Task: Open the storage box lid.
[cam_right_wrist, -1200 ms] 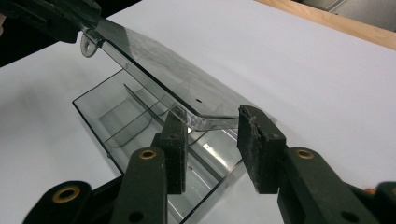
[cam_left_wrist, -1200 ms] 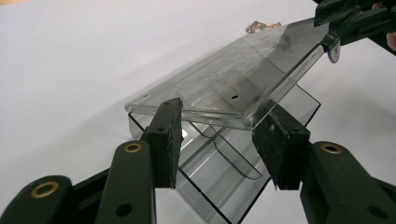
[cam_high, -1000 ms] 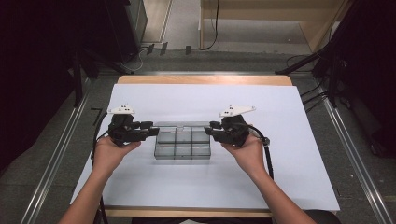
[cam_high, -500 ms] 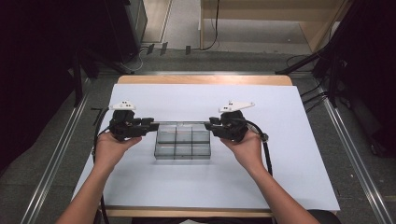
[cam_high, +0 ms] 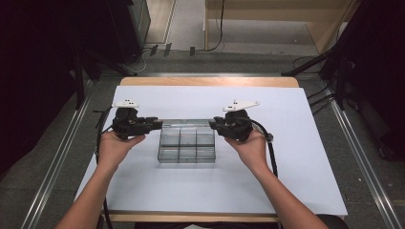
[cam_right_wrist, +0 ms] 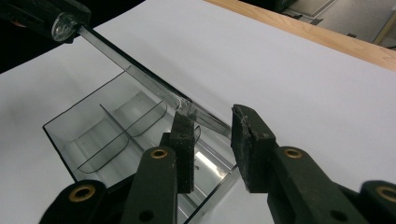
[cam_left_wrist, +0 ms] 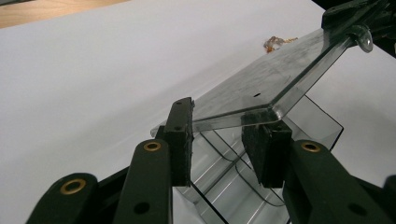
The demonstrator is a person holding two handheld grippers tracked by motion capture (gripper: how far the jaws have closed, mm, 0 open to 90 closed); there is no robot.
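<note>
A box (cam_high: 186, 145) sits on the table (cam_high: 296, 143) about midway between the left and right edges, a little nearer the near edge than the far one. Inside, dividers split it into compartments — three across, two deep. A lid (cam_high: 187, 122) hangs over the box's far side, raised above it, running left to right. The left gripper (cam_high: 152, 125) is at the lid's left end, the right gripper (cam_high: 213, 126) at its right end — each just outside the box's far corners. The hands lie behind the grippers, toward the table's side edges, forearms running back to the near edge.
</note>
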